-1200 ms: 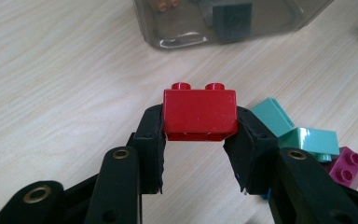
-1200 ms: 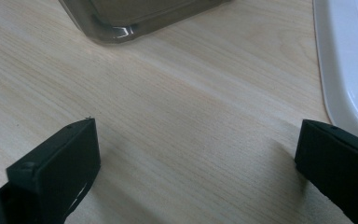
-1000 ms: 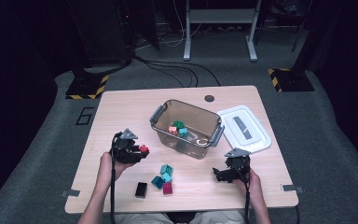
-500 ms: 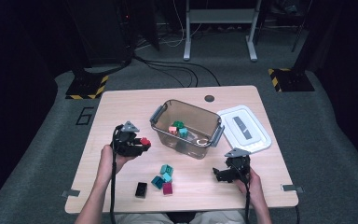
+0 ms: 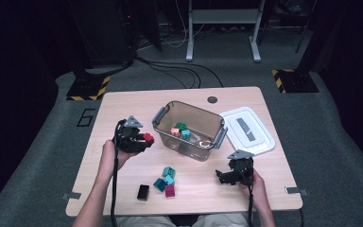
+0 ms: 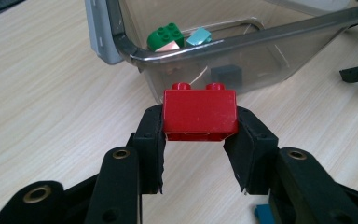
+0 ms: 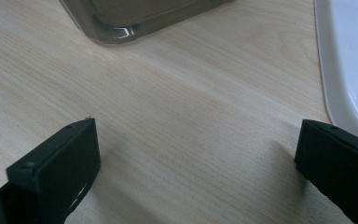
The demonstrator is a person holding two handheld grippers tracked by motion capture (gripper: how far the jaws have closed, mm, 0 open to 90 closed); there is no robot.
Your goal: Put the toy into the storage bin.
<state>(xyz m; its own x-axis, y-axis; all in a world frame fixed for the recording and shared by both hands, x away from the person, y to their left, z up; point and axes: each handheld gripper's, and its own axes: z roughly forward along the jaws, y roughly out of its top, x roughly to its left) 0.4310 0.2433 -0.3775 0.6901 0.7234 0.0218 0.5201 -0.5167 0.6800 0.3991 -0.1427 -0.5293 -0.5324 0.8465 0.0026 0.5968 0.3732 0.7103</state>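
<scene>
Red brick (image 6: pixel 200 115) sits clamped crosswise between the left gripper (image 6: pixel 200 140) pads, studs up, just short of the clear bin (image 6: pixel 242 44) rim ahead and still lower than it, while the right gripper (image 7: pixel 196 154) rests wide open and empty, well apart

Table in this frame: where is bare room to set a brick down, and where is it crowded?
Bare wood lies left of the clear bin toward the table edge, and between the right gripper and the loose bricks. Crowded: the bin's inside and the front-middle brick cluster.
</scene>
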